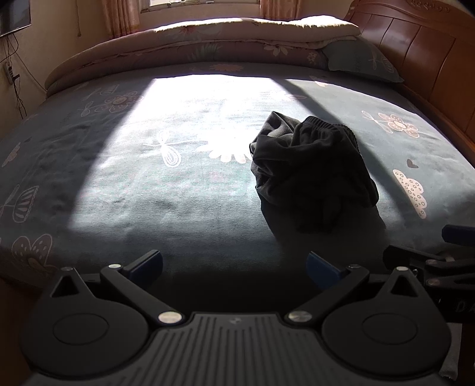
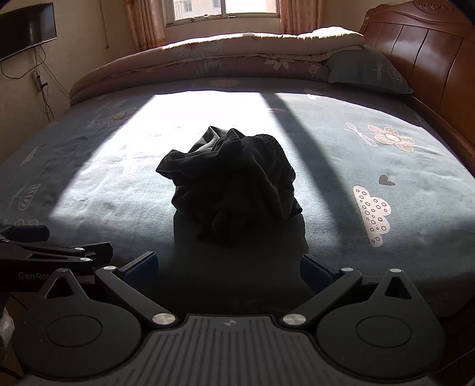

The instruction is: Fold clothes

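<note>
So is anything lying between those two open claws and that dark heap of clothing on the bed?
Nothing visible. Only bare bedsheet lies between the right gripper and the crumpled dark garment; likewise for the left gripper.

Home bedroom: bed (image 2: 341, 142) with wooden headboard (image 2: 421, 56); folded quilt (image 2: 237, 56); curtained window (image 2: 225, 9); wall TV (image 2: 26, 28).

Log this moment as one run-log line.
stage: pre-grasp | left gripper: open, empty | right gripper: open, empty | dark garment: crumpled, unfolded on bed
</note>
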Demonstrator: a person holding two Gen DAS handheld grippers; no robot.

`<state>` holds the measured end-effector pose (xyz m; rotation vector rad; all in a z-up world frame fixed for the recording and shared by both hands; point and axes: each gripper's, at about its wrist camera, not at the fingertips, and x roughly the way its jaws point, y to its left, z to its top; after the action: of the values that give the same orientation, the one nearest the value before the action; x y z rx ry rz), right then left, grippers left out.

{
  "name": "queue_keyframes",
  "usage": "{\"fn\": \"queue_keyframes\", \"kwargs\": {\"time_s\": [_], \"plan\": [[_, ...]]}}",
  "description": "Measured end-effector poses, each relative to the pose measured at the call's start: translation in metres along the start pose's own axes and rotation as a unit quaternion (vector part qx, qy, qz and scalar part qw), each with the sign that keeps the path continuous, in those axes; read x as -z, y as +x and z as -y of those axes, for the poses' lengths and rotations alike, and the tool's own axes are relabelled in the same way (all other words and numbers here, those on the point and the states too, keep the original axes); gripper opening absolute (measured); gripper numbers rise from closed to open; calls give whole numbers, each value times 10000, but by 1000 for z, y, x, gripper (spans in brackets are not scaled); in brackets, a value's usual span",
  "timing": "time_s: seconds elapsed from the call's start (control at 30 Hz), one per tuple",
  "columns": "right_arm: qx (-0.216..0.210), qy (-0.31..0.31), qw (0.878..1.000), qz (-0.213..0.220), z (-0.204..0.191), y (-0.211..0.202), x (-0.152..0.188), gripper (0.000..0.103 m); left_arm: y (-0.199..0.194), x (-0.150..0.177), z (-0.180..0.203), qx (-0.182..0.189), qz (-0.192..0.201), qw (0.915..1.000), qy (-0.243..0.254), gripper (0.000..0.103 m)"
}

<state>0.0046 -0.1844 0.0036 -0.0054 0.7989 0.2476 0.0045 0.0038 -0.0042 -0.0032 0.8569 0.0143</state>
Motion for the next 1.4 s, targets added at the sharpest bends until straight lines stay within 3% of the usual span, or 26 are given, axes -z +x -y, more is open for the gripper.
{"fn": "queue_keyframes", "kwargs": {"time_s": [0.73, 1.4], "plan": [[-32, 71, 9998, -165, 4, 13, -1, 103, 6, -5, 1, 49, 32, 10000, 3, 103], [-107, 305, 9982, -497, 21, 45, -5, 103, 34, -34, 3, -6, -7, 9996, 290, 103]]}}
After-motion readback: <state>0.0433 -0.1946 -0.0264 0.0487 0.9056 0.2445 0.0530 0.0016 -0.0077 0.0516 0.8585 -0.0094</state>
